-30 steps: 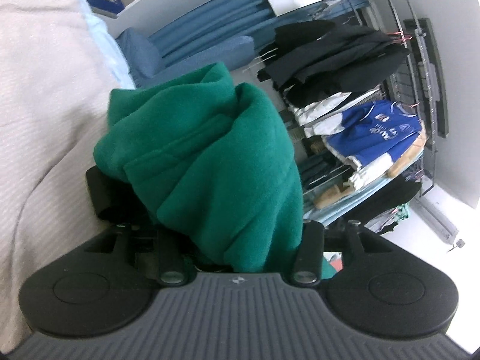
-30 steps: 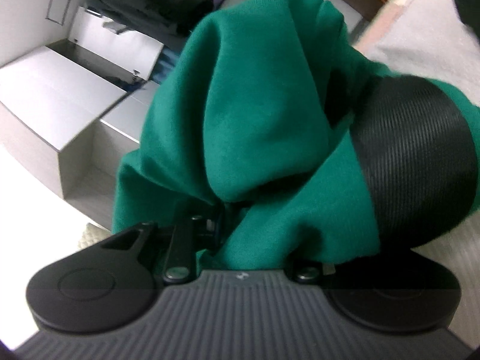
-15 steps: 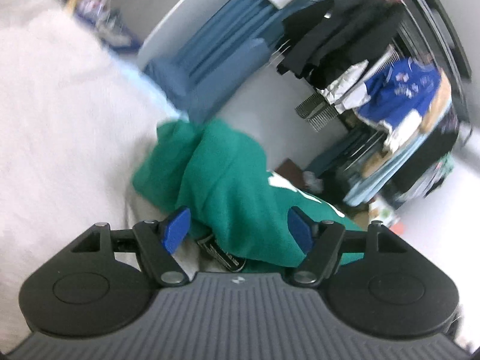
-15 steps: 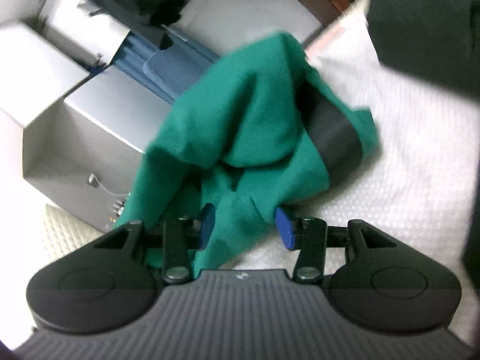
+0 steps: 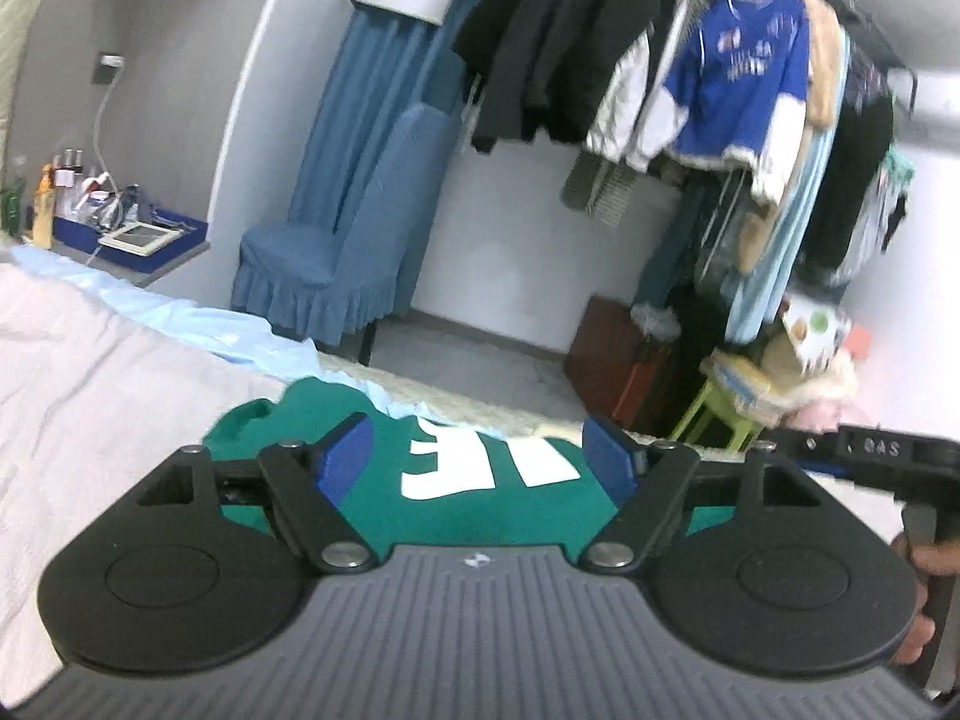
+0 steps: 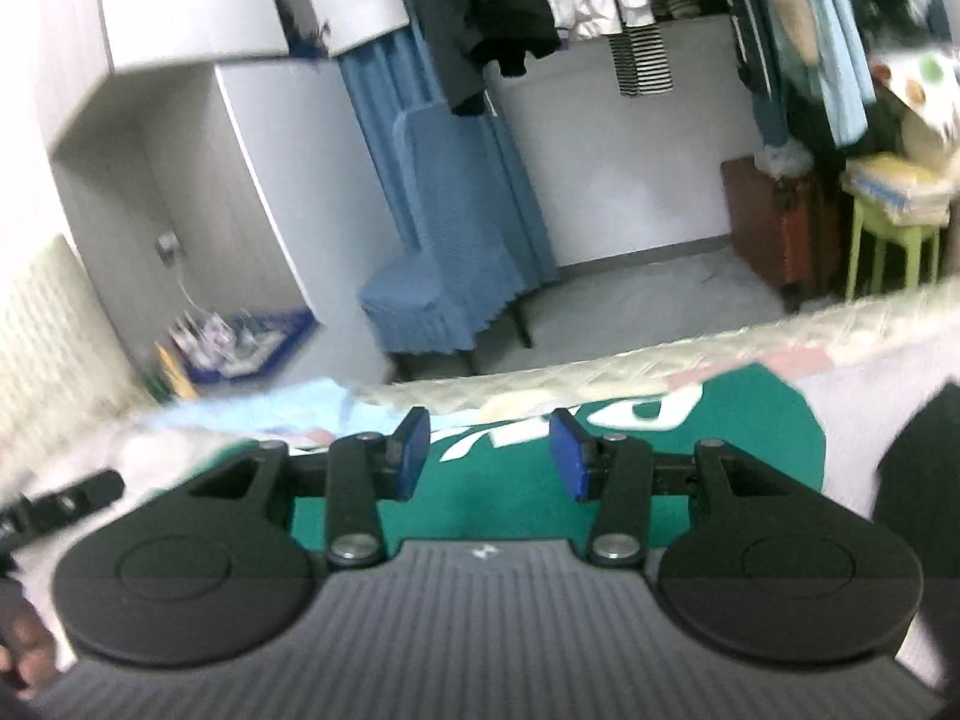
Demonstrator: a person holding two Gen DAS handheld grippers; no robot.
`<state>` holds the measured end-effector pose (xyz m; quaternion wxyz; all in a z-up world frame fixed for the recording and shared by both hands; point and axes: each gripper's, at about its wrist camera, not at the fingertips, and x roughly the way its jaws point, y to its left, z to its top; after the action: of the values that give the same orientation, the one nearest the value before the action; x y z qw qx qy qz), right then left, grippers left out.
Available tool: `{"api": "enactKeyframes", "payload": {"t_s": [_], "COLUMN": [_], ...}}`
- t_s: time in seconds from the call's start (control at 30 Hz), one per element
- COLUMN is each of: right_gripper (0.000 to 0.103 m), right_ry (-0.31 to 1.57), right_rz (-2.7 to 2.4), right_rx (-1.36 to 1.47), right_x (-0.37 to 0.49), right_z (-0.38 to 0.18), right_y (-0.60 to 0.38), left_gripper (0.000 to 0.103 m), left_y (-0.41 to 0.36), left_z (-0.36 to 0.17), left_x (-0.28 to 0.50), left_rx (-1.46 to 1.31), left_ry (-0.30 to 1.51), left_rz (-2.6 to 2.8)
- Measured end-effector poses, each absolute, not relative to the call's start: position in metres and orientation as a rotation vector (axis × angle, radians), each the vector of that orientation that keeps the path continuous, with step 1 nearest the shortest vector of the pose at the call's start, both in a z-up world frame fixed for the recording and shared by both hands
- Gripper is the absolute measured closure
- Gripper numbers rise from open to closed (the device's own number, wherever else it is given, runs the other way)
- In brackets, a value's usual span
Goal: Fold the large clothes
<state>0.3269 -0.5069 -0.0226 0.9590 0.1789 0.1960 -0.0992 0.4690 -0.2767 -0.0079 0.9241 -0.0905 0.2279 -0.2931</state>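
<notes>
A green garment with white lettering [image 5: 480, 498] lies flat on the white bedspread [image 5: 90, 360] near the bed's far edge. It also shows in the right wrist view [image 6: 510, 492]. My left gripper [image 5: 480, 462] is open and empty, raised just above the garment. My right gripper [image 6: 489, 453] is open and empty, also above the garment. Its handle shows at the right of the left wrist view [image 5: 870, 456].
A blue covered chair [image 5: 336, 258] stands beyond the bed. A clothes rack with hanging garments [image 5: 720, 78] fills the back right. A dark item [image 6: 918, 480] lies on the bed at the right. A blue tray with bottles [image 5: 120, 222] sits at the left.
Both grippers let go of the bunched green garment and opened. The garment now lies spread flat on the bed, and both grippers have lifted and tilted up toward the room.
</notes>
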Motion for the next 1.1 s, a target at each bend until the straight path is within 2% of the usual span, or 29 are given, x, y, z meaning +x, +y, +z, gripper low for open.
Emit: {"api": "enactKeyframes", "payload": {"t_s": [0.33, 0.6, 0.83, 1.1], "right_gripper": [0.057, 0.058, 0.057, 0.057], "right_ry": [0.556, 0.554, 0.588, 0.529], "right_rz": [-0.172, -0.171, -0.202, -0.196], "right_rx": [0.281, 0.267, 0.309, 0.345], "right_x": [0.299, 0.288, 0.285, 0.234], "right_z": [-0.108, -0.145, -0.132, -0.072], "right_y": [-0.494, -0.492, -0.496, -0.484], "left_gripper": [0.023, 0.021, 0.021, 0.021], "left_y": [-0.298, -0.29, -0.29, -0.287], "left_z": [-0.082, -0.118, -0.103, -0.039], "left_x": [0.487, 0.489, 0.484, 0.438], "left_rx": [-0.024, -0.032, -0.018, 0.055], "left_ry": [0.561, 0.57, 0.615, 0.616], "left_rz": [-0.545, -0.572, -0.57, -0.578]}}
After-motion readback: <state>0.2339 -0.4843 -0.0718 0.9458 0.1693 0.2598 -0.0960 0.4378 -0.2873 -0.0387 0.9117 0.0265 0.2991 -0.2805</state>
